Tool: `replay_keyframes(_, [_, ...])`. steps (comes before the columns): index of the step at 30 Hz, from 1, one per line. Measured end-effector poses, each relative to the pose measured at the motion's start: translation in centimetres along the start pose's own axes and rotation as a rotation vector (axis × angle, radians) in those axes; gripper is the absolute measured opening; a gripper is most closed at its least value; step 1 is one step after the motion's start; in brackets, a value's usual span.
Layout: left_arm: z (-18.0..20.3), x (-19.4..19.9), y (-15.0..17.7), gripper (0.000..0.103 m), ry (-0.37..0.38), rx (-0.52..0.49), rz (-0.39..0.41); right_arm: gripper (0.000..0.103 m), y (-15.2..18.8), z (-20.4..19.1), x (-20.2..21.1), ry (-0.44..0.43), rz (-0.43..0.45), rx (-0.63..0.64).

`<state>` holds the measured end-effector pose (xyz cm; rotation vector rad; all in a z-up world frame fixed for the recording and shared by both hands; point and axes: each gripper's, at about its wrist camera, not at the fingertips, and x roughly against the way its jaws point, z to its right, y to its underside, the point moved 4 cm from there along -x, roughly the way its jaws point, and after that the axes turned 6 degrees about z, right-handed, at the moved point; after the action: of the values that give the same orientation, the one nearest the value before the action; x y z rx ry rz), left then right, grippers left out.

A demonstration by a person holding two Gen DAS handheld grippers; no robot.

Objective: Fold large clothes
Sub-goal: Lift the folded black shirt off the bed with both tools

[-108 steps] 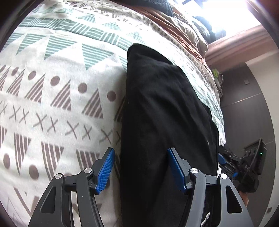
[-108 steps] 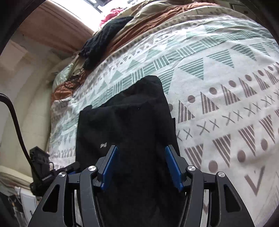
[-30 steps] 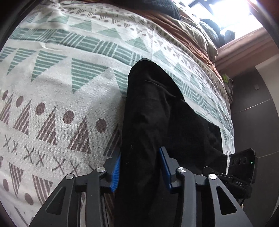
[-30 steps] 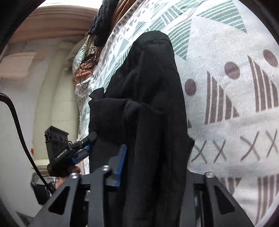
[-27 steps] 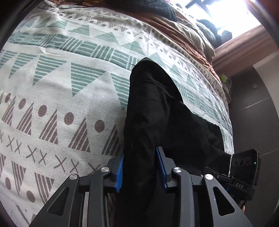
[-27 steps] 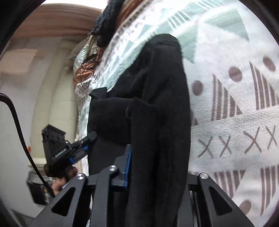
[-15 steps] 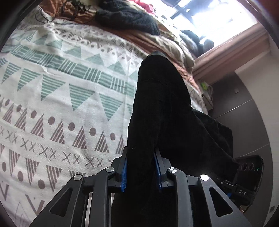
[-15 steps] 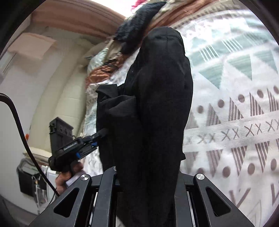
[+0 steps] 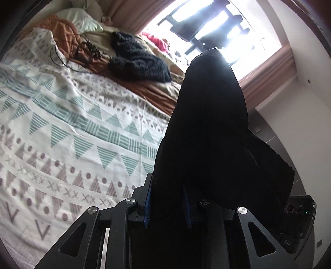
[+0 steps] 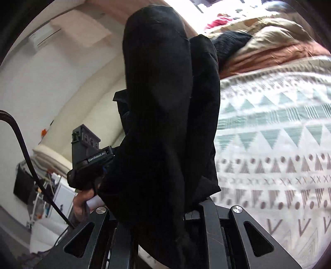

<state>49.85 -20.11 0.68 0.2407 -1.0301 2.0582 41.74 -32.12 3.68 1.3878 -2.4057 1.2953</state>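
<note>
A black garment (image 9: 209, 128) hangs raised above the patterned bedspread (image 9: 62, 144), folded into a long dark mass that rises in front of the window. My left gripper (image 9: 167, 201) is shut on its near edge, the blue pads (image 9: 147, 198) pressing the cloth from both sides. In the right wrist view the same black garment (image 10: 165, 99) fills the middle, and my right gripper (image 10: 157, 215) is shut on it, its pads buried in the cloth. The other gripper's body (image 10: 91, 159) and the hand that holds it show to the left of the garment there.
A dark knitted garment (image 9: 136, 60) lies on a brown blanket (image 9: 153, 91) at the far side of the bed, with tangled cables (image 9: 86, 49) and a pillow (image 9: 78, 18) beside it. A bright window (image 9: 223, 27) is behind. A black cord (image 10: 26, 153) hangs at the left.
Both grippers shut on the black garment and lifted it well off the bedspread. The views tilted up, so the far blanket, window and walls came into sight.
</note>
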Motion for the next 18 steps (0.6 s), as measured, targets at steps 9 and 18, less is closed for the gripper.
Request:
replay_keyframes(9, [-3.8, 10.4, -4.2, 0.026, -0.036, -0.021, 0.125, 0.015, -0.6, -9.9, -3.5, -0.09, -0.01, 0.127])
replay_keyframes(18, [-10.1, 19.0, -7.1, 0.026, -0.122, -0.008, 0.217, 0.015, 0.6, -18.0, -9.5, -0.216, -0.065, 0.205])
